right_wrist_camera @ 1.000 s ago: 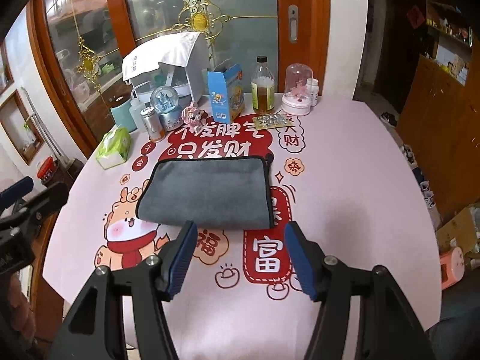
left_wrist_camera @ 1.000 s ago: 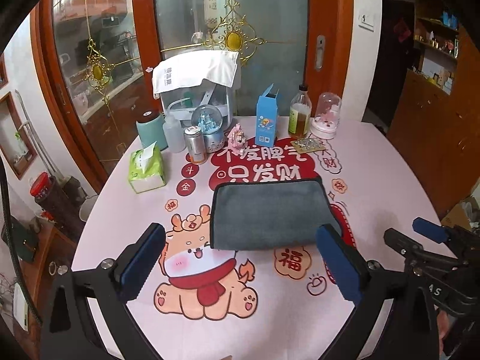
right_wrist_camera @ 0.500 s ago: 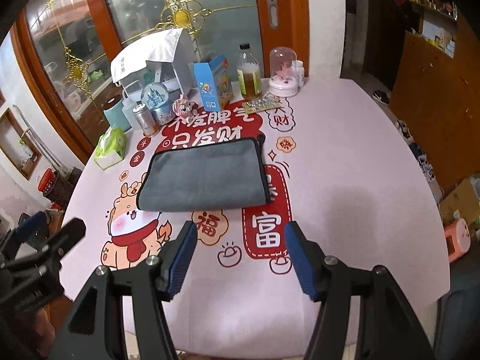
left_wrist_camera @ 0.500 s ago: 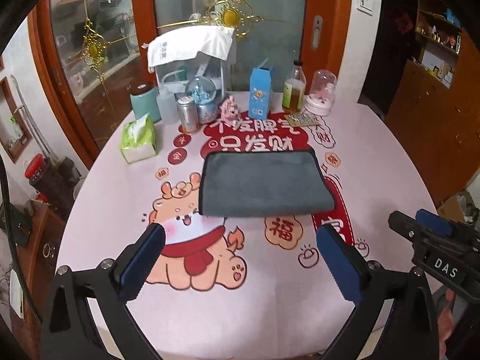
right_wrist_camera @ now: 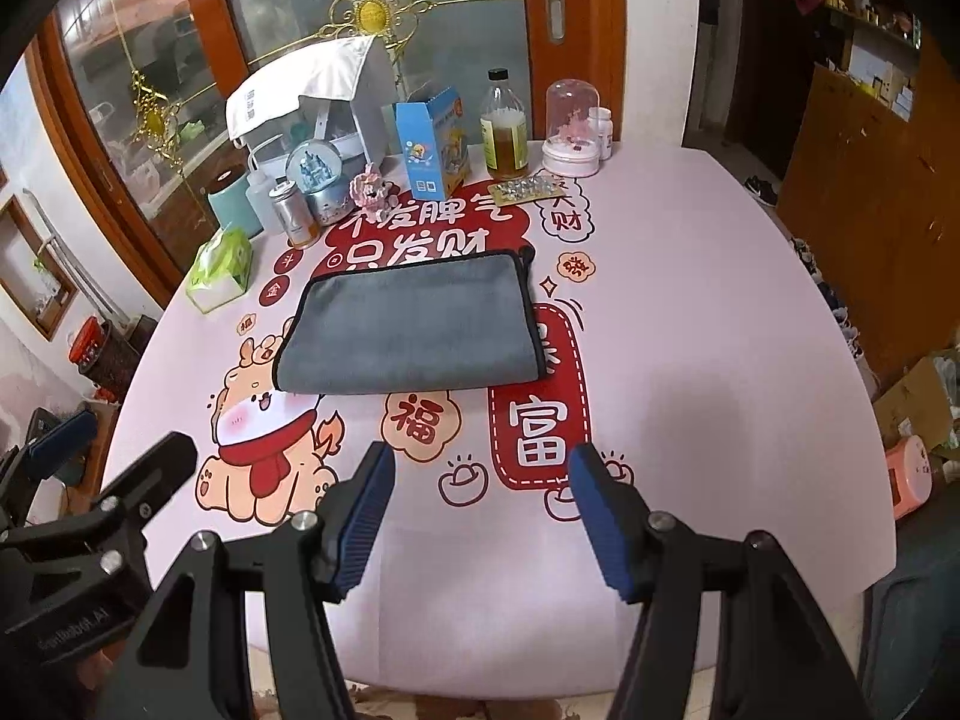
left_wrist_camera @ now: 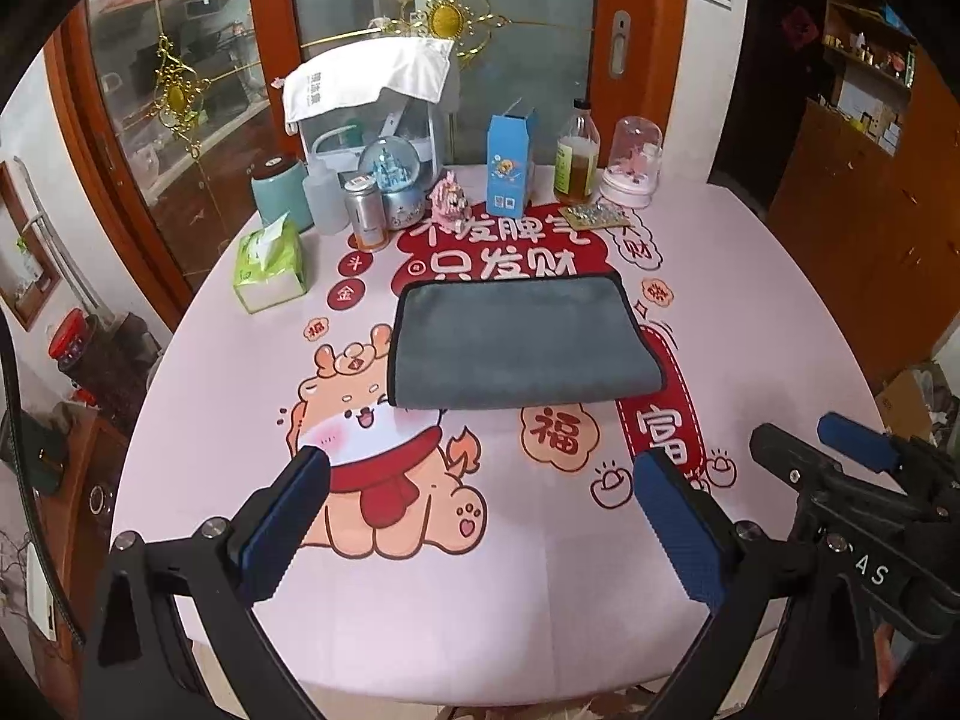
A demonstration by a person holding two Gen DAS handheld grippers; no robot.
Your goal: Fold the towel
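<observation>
A grey towel (left_wrist_camera: 516, 342) with a dark hem lies folded flat in a rectangle on the pink printed table (left_wrist_camera: 420, 600); it also shows in the right wrist view (right_wrist_camera: 414, 327). My left gripper (left_wrist_camera: 480, 516) is open and empty, held over the table's near edge, well short of the towel. My right gripper (right_wrist_camera: 480, 510) is open and empty too, near the front edge. Each gripper shows at the edge of the other's view: the right one (left_wrist_camera: 840, 456) and the left one (right_wrist_camera: 114, 456).
Along the table's far side stand a green tissue pack (left_wrist_camera: 267, 261), a teal canister (left_wrist_camera: 279, 192), a snow globe (left_wrist_camera: 393, 171), a blue carton (left_wrist_camera: 510, 159), an amber bottle (left_wrist_camera: 577, 159) and a glass dome (left_wrist_camera: 636, 162). A glass door is behind them.
Both grippers have pulled back from the towel toward the table's near edge and risen. The towel lies still, folded as before. Both stay open.
</observation>
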